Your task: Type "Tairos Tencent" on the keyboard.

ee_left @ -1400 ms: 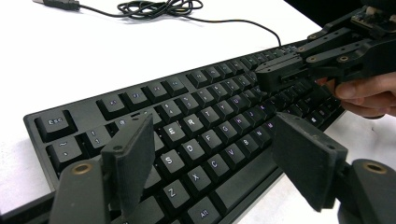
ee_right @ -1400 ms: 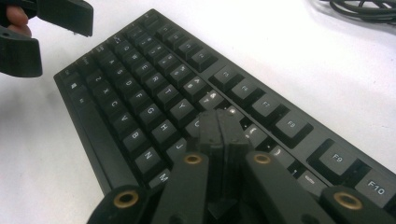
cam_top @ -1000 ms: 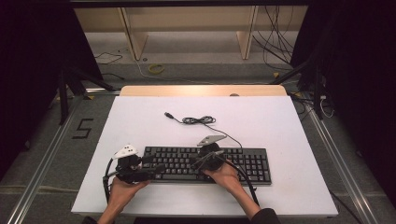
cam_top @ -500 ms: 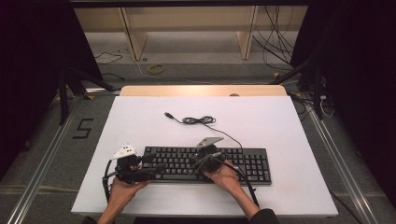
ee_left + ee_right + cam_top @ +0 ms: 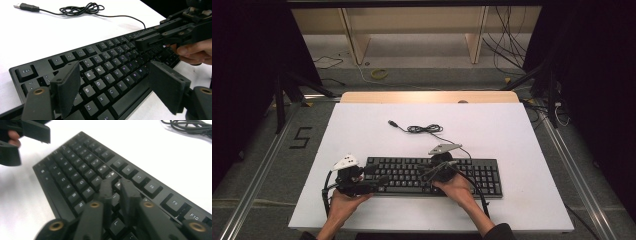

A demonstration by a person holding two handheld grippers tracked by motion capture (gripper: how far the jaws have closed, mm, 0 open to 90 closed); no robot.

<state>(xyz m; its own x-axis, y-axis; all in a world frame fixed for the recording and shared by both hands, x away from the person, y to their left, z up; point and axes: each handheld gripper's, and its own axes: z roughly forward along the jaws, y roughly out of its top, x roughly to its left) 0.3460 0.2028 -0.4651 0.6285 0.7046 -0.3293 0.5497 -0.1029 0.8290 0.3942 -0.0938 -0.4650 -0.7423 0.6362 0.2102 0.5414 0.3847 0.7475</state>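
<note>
A black keyboard (image 5: 404, 172) lies on the white table (image 5: 362, 130), near its front edge. My left gripper (image 5: 379, 176) hovers over the keyboard's left end with its jaws wide open; the letter keys (image 5: 107, 72) show between them. My right gripper (image 5: 422, 171) points left over the middle keys. Its jaws have just been opening and stand a narrow gap apart, with nothing between them (image 5: 115, 182), just above the keys (image 5: 75, 170). Farther off, the right gripper (image 5: 147, 41) also appears in the left gripper view.
The keyboard's black cable (image 5: 424, 129) lies coiled behind it and ends in a USB plug (image 5: 392, 122). A wooden strip (image 5: 429, 96) borders the table's far edge. Metal rails run along both sides, and a "5" mark (image 5: 301, 137) is on the floor at the left.
Both hands have kept their places over the keyboard. The right gripper has shifted only slightly.
</note>
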